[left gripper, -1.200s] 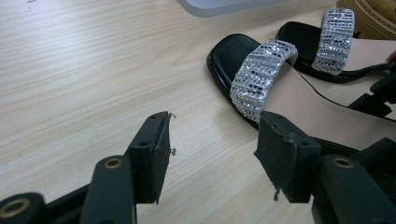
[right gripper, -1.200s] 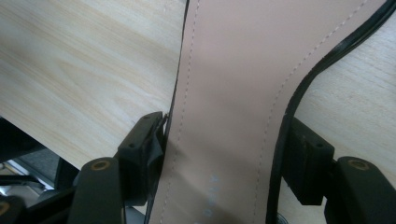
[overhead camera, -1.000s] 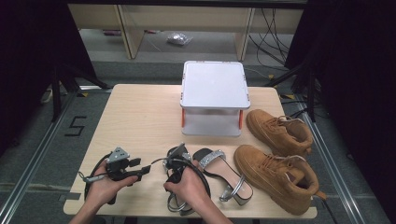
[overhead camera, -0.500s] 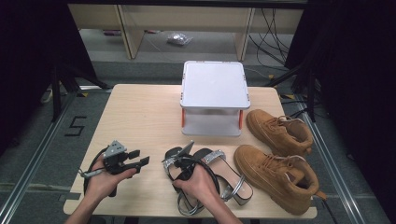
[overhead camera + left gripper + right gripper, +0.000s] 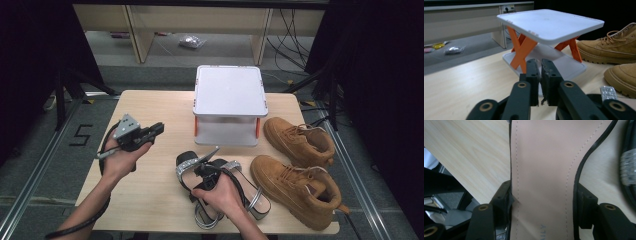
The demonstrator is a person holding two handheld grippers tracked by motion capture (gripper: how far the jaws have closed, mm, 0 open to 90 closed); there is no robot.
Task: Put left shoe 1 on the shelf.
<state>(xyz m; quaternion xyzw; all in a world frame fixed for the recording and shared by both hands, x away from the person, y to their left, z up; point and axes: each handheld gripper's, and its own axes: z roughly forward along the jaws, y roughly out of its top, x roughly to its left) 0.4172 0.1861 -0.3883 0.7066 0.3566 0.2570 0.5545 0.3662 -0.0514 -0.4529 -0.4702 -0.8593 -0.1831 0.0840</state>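
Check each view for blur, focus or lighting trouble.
High view: even light on the table, dark surround. Left gripper view: sharp white stand, boots crisp. Right gripper view: sandal insole very close, its sparkly strap blurred at the right edge.

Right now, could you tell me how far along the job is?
Done: nothing; the rack holds no shoes. In hand: the right tool has just been closing on one sandal; the left tool is shut, empty. Left: the other sandal and both boots, on the table.

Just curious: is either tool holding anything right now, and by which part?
The right tool grips a sandal across its insole, one jaw on each edge. The left tool is shut and holds nothing.
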